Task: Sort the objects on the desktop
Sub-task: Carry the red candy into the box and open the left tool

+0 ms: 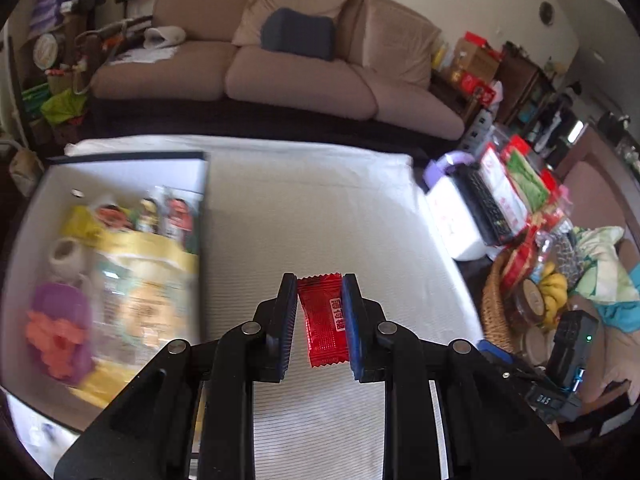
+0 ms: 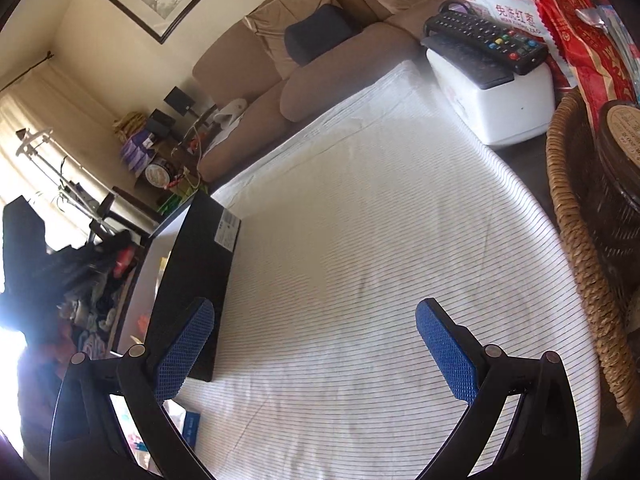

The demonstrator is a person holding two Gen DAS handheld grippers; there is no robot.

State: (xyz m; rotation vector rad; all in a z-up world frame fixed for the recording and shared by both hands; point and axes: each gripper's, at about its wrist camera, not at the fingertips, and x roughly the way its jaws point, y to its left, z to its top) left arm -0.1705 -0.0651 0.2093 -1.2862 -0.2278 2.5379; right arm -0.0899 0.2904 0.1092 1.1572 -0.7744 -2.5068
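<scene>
My left gripper (image 1: 319, 280) is shut on a small red candy packet (image 1: 324, 322) with white characters, held up above the white striped cloth (image 1: 320, 208). To its left stands a dark-walled box (image 1: 202, 172) with a white inside, filled with snack bags, a roll of tape and a purple item; its contents are blurred. In the right wrist view my right gripper (image 2: 316, 320) stands wide open over the striped cloth (image 2: 360, 220), nothing between its blue pads (image 2: 446, 350). The same box (image 2: 200, 264) lies just left of that gripper.
A white device (image 2: 500, 100) carrying a black remote (image 2: 484, 40) sits at the cloth's far right. A wicker basket (image 2: 576, 248) with a dark round tin and red snack bags stands on the right. A brown sofa (image 1: 280, 52) runs behind the table.
</scene>
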